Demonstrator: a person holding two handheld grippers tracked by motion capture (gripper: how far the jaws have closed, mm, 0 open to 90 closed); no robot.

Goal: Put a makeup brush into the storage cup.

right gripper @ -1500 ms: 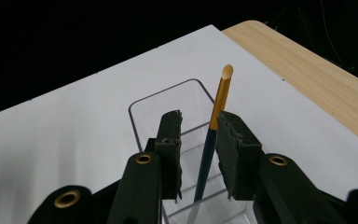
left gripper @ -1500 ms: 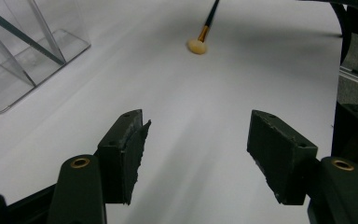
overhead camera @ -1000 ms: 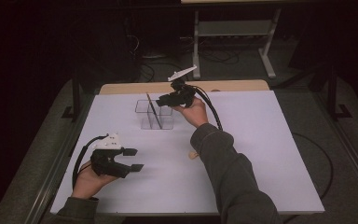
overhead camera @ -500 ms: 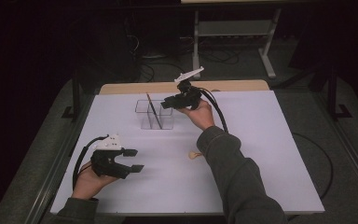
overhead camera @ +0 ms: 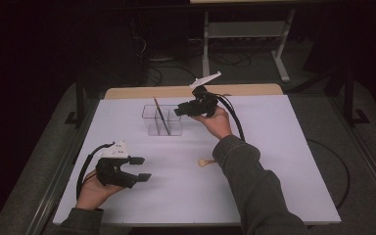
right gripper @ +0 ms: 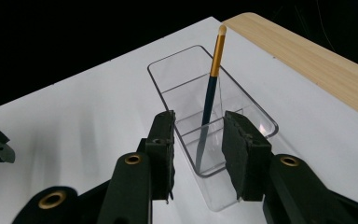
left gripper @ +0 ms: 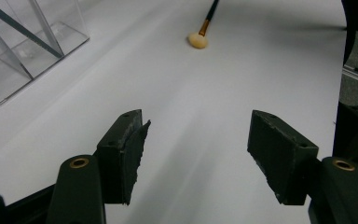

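Dark floor and cables are surrounding the white table (overhead camera: 274, 147), with a strip of pale wood (overhead camera: 191, 91) showing along its far edge; you are sitting at the near side with a tool in each hand. Your right gripper (overhead camera: 182, 109) is hovering just beside the clear organizer (overhead camera: 162, 120) at the far middle of the table; its jaws have just been opening, and they are standing parted with nothing pressed between the pads; in the right gripper view the right gripper (right gripper: 197, 149) is looking down into the clear organizer (right gripper: 247, 109), where a brush with a dark handle and gold end (right gripper: 210, 88) is leaning upright in one compartment, free of the pads. In the high view that brush (overhead camera: 158, 114) is showing as a thin slanted line inside the box. Your left gripper (overhead camera: 138, 168) is resting low over the near left of the table, its jaws held wide apart and gripping nothing; the left gripper view is showing bare white surface between them (left gripper: 196, 140). A second brush with a pale round head (overhead camera: 204, 162) is lying flat on the table near your right sleeve (overhead camera: 254, 181), well apart from the organizer; in the left gripper view this second brush (left gripper: 198, 39) is lying ahead of the open jaws, untouched.
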